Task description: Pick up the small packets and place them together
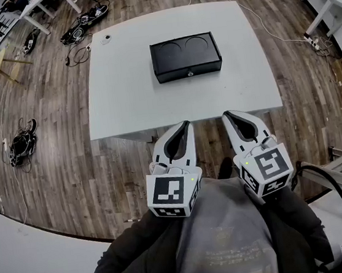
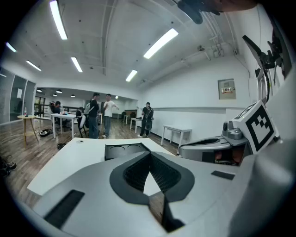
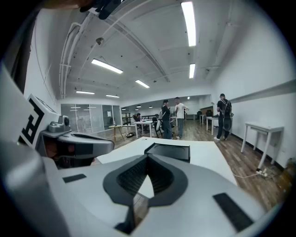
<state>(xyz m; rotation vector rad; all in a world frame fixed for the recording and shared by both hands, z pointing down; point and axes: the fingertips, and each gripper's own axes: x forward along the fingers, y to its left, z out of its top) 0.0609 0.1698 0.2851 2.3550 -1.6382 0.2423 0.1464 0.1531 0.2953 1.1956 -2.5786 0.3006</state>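
Near the body, left gripper (image 1: pixel 186 125) and right gripper (image 1: pixel 227 115) hang empty, jaws together; reaching so could shove the black box (image 1: pixel 186 55).

My right gripper (image 3: pixel 148 159) has its fingers (image 3: pixel 164 178) pressed together at the tips with nothing between them. Just past those tips sits a black box (image 3: pixel 169 151) on the white surface (image 3: pixel 206 157), its top showing a shallow recess. Left of the box, nearer to me, I see the left gripper (image 3: pixel 76 142) with its marker cube. Well behind the box, several people (image 3: pixel 172 118) stand on the wooden floor (image 3: pixel 240 157). Right of the box, apart from it, a small white table (image 3: pixel 261 131) stands by the wall.
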